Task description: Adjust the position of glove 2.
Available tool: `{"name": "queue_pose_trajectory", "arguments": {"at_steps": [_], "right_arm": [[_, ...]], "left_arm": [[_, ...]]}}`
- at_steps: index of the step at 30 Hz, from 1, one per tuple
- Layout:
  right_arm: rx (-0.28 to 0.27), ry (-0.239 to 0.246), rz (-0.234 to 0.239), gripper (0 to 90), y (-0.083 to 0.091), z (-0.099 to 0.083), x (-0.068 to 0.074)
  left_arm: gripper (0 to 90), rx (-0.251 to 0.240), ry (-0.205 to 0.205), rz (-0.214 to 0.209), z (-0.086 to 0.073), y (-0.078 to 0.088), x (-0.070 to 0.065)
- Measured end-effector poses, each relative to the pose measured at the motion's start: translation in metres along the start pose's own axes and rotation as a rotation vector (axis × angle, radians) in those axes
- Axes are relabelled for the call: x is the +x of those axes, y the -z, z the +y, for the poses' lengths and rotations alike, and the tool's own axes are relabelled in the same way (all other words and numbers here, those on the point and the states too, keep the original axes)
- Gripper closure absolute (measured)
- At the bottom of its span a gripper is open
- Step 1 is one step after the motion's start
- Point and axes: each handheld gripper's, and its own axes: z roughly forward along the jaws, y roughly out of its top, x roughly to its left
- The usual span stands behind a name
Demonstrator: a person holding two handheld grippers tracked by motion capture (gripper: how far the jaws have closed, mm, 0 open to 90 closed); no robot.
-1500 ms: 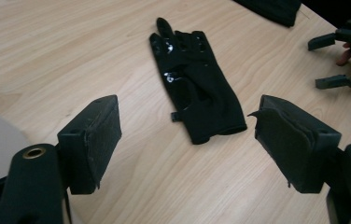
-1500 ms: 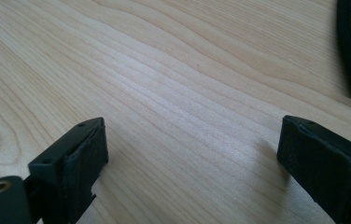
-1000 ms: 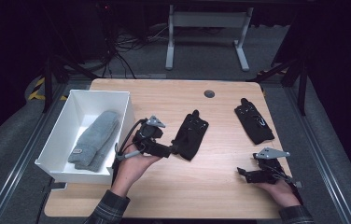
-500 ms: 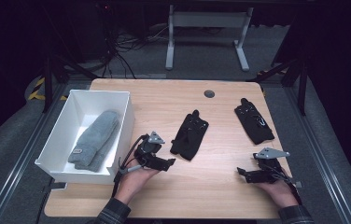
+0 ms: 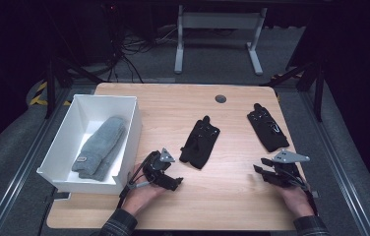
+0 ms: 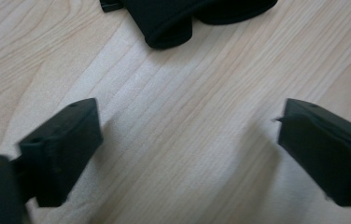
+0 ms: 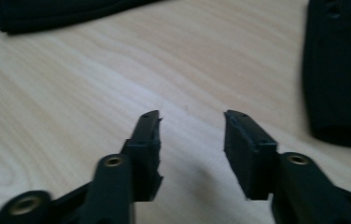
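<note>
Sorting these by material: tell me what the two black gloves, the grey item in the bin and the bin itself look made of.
Black gloves and: likely synthetic fabric, matte, rolled cuff hem visible. Grey item: soft knit, fuzzy surface, small label. Bin: probably plastic, smooth white walls.

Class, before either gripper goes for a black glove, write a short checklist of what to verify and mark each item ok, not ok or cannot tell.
1. Left gripper jaws wide, nothing between them, having just been opening: ok.
2. Right gripper jaws apart and empty, though they have just been closing: ok.
3. Middle black glove lies flat on the table, unobstructed: ok.
4. Right black glove lies apart from the middle one: ok.
5. White bin has spare room beside the grey glove: ok.
6. Which glove goes first: cannot tell.
</note>
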Motion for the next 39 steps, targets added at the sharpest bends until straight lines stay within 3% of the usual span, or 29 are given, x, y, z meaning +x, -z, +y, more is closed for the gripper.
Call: {"name": "queue_pose_trajectory", "arguments": {"at_steps": [2, 4, 6, 15, 24, 26, 29, 32, 39], "right_arm": [[-0.007, -0.010, -0.017, 76.8, 0.000, 0.004, -0.006], [-0.009, -0.030, -0.028, 89.1, 0.000, 0.007, -0.013], [-0.006, -0.053, -0.040, 89.5, -0.001, 0.009, -0.021], [0.003, -0.085, -0.081, 89.5, -0.009, 0.014, -0.057], [0.044, -0.067, -0.138, 89.5, -0.024, 0.018, -0.077], [0.058, -0.089, -0.124, 89.5, -0.028, 0.017, -0.082], [0.086, -0.097, -0.115, 89.6, -0.037, 0.012, -0.085], [0.078, -0.107, -0.109, 89.7, -0.037, 0.012, -0.085], [0.099, -0.072, -0.061, 89.6, -0.035, 0.014, -0.077]], "left_arm": [[3.7, 0.001, -0.009, -0.002, 0.000, 0.000, -0.001], [0.0, -0.038, -0.014, -0.013, -0.005, -0.002, 0.000], [0.0, -0.063, -0.017, -0.018, -0.008, -0.003, 0.001], [0.0, -0.066, -0.022, -0.021, -0.009, -0.002, 0.001], [0.0, -0.068, -0.021, -0.025, -0.009, -0.003, 0.001], [0.0, -0.067, -0.022, -0.027, -0.009, -0.003, 0.002], [0.0, -0.067, -0.023, -0.027, -0.009, -0.002, 0.002], [0.0, -0.067, -0.024, -0.027, -0.009, -0.002, 0.002], [0.1, -0.066, -0.026, -0.030, -0.009, -0.002, 0.002]]}}
